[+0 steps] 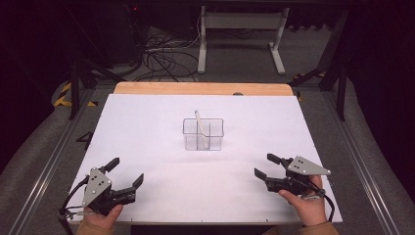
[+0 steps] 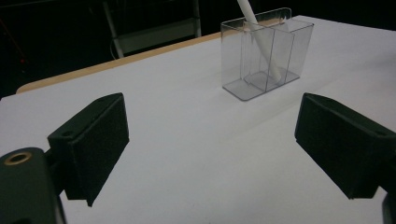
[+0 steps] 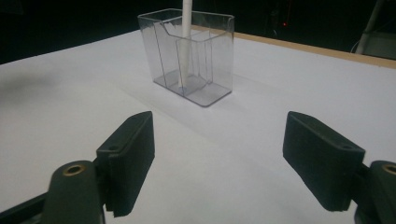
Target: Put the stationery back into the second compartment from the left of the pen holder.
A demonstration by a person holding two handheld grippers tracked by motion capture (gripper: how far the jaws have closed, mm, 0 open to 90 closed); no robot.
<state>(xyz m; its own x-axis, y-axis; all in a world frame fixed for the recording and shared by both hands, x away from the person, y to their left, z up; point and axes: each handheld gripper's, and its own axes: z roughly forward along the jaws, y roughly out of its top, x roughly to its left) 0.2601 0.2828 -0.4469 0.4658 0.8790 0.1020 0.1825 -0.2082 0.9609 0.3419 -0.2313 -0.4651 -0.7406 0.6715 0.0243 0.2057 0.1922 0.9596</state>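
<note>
A clear divided holder (image 1: 203, 133) stands mid-bench with a white pen (image 1: 201, 128) leaning inside. Both the left claw (image 1: 126, 173) and right claw (image 1: 264, 165) rest released, well apart from it — a careless reach could tip the light holder.

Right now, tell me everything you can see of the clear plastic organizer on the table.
The clear plastic organizer is a small transparent box, open-topped, split by inner dividers into compartments. It stands upright near the middle of the white table, apart from both grippers. A white stick leans inside it, lower end on its floor, top poking above the rim.
</note>
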